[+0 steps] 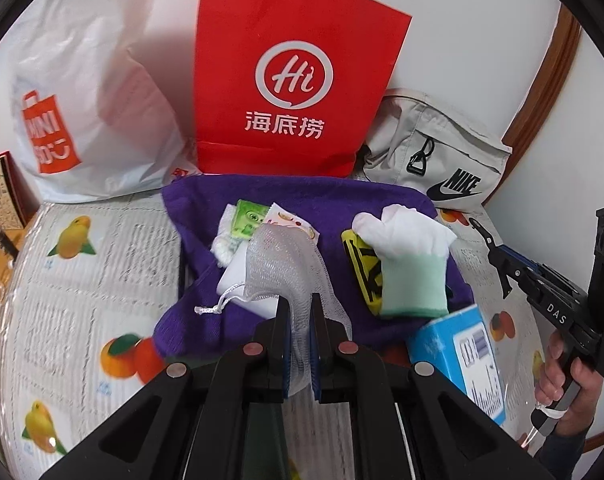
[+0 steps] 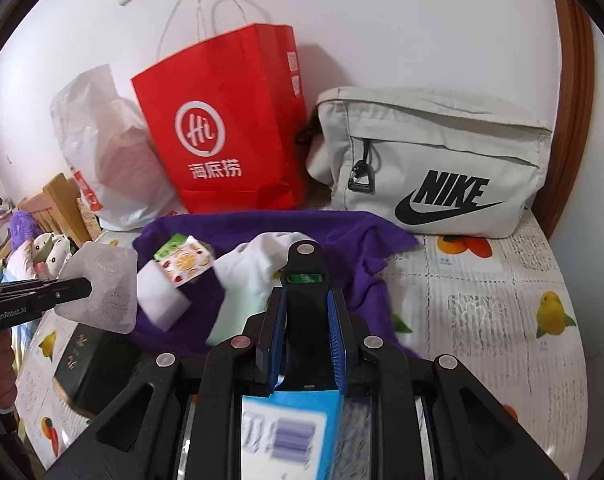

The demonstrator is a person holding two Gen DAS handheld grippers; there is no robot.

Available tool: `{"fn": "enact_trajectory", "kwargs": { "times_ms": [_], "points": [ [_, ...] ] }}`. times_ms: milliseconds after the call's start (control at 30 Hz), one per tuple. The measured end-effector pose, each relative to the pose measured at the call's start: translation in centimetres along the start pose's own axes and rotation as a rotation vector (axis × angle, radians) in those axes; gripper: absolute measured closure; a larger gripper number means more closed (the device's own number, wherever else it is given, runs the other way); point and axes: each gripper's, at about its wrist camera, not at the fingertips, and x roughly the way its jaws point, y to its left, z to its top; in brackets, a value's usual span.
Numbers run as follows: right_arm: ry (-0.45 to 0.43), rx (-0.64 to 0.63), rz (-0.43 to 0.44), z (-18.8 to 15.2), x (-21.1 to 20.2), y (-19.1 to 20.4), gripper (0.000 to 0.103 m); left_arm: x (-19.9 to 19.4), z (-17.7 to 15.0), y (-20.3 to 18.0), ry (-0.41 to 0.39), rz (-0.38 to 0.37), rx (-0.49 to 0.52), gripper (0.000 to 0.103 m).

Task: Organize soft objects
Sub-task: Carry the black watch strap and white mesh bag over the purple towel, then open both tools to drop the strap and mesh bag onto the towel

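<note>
Left wrist view: the left gripper [image 1: 299, 312] clenches a white mesh pouch [image 1: 285, 264], lifted over the purple cloth [image 1: 302, 200]. A white-and-green glove [image 1: 410, 264] lies on that cloth. The right gripper [image 2: 306, 312] grips a black object [image 2: 306, 280] above the cloth's near edge.

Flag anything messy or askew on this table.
The purple cloth lies rumpled, with a white-and-green glove and small packets heaped crookedly on it. The left hand-held gripper pinches a mesh pouch.
</note>
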Motion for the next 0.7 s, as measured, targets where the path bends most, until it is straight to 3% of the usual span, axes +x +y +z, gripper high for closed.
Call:
{"fn": "enact_trajectory", "kwargs": {
  "times_ms": [700],
  "points": [
    [0.139,0.005,0.039,1.2,8.2,-2.0,0.082,7.6,3.4,-0.2,0.102,-0.050,-0.002,0.095]
  ]
}}
